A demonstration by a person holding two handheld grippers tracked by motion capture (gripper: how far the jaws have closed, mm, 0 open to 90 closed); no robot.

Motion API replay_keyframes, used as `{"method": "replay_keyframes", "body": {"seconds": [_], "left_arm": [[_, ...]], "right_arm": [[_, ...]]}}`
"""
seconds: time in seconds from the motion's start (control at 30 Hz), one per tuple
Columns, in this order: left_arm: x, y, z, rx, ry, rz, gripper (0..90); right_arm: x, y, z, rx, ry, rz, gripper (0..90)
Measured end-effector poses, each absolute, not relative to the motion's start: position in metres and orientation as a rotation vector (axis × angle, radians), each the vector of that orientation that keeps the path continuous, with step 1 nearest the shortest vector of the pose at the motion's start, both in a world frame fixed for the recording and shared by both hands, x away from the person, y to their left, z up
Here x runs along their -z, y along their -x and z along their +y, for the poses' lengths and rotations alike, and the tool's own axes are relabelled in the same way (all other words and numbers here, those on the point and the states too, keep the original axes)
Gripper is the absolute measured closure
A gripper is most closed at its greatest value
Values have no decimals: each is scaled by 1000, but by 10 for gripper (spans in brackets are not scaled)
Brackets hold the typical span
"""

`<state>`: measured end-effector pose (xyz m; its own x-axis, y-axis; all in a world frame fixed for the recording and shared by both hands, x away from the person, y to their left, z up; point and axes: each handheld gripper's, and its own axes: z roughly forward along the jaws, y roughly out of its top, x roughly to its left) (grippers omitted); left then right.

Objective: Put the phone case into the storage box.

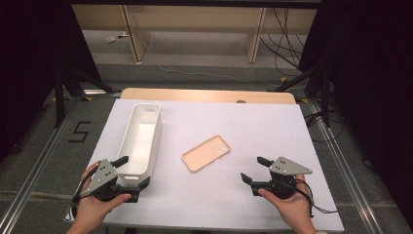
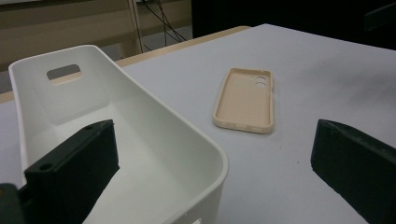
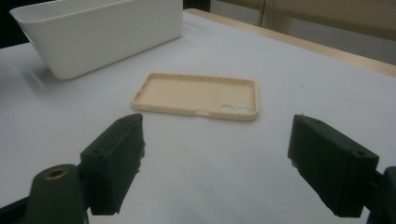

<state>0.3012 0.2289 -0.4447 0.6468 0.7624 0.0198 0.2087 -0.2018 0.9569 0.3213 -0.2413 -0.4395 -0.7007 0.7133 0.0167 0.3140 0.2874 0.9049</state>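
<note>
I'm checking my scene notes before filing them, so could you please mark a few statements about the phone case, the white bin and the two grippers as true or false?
1. The phone case lies inside the white bin. False: it lies on the white table sheet, beside the bin.
2. The phone case lies with its hollow side up. True.
3. The right gripper grips the phone case. False: its jaws stand open, apart from the case.
4. The left gripper has open jaws at the bin's near end. True.
5. The bin holds several items. False: it is empty.
</note>
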Motion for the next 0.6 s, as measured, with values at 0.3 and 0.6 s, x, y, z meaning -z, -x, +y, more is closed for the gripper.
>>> {"method": "replay_keyframes", "body": {"seconds": [0.3, 0.6], "left_arm": [[445, -301, 229, -609, -1733, 800, 11], [444, -303, 228, -592, -1743, 769, 17]], "right_arm": [[441, -325, -237, -1408, -914, 2172, 287], [440, -346, -205, -1352, -868, 2302, 728]]}}
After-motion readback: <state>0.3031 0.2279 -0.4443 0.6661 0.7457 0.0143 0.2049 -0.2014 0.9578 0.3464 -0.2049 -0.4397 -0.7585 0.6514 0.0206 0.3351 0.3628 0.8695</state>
